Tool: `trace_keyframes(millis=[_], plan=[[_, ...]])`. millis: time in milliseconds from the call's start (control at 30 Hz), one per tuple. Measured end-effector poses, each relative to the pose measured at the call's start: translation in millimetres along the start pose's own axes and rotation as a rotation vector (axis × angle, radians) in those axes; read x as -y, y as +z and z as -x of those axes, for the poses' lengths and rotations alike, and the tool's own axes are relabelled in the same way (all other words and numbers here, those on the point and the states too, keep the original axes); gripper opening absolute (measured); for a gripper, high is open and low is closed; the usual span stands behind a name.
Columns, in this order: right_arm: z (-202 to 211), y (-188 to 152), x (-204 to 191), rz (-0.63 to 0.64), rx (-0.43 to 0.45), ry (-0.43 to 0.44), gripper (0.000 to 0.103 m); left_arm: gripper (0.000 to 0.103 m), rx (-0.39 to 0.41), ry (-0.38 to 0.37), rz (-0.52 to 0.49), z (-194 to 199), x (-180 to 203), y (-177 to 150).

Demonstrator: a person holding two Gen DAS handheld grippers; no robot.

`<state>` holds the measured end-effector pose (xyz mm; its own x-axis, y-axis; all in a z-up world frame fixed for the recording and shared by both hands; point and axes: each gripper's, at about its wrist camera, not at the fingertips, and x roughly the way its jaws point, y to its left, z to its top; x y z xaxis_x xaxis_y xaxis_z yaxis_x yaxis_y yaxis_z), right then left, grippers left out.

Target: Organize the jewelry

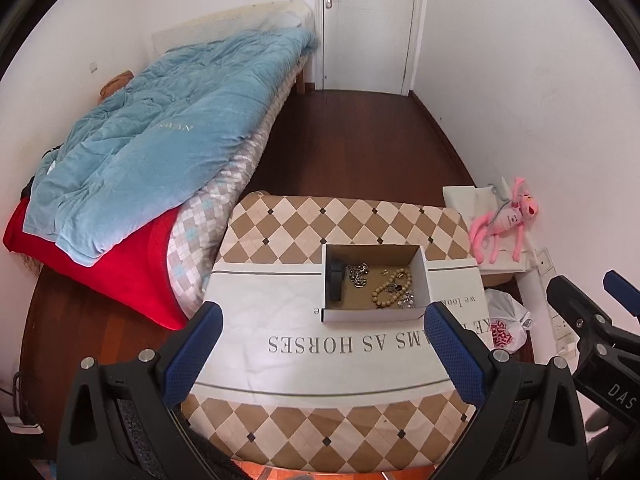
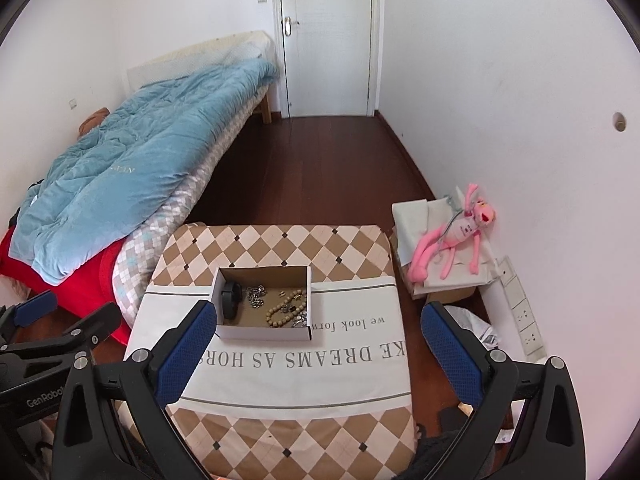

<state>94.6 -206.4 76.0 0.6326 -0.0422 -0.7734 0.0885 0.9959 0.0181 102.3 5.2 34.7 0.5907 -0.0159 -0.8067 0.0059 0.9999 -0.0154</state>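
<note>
A shallow white cardboard box (image 1: 372,315) (image 2: 262,333) sits on a white printed cloth (image 1: 264,312) laid over a checkered table (image 1: 320,216). Inside lie a black band (image 1: 335,280) (image 2: 229,300), a silver chain (image 1: 358,274) (image 2: 256,296), a wooden bead bracelet (image 1: 394,290) (image 2: 286,310) and a small silver piece (image 1: 407,301). My left gripper (image 1: 323,316) hangs open and empty above the cloth, just in front of the box. To the right of the box, my right gripper (image 2: 319,312) is open and empty at about the same height. Each gripper shows in the other's view, right gripper (image 1: 586,284) and left gripper (image 2: 72,312).
A bed with a blue quilt (image 1: 160,140) and a red blanket (image 1: 120,272) touches the table's left side. Right of the table are a pink plush toy (image 2: 456,236) on white boxes, a plastic bag (image 1: 506,328) and a power strip (image 2: 524,312). Dark wood floor (image 2: 320,168) runs to a white door (image 2: 328,40).
</note>
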Motion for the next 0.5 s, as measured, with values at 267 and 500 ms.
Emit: trace_keyframes(millis=[267, 500], plan=[[-54, 22, -3, 0.02, -0.072, -0.026, 0.103, 0.103, -0.052, 0.034, -0.008, -42, 4, 27], [-89, 33, -10, 0.041, -0.147, -0.033, 0.103, 0.103, -0.12, 0.04, -0.006, -74, 3, 40]])
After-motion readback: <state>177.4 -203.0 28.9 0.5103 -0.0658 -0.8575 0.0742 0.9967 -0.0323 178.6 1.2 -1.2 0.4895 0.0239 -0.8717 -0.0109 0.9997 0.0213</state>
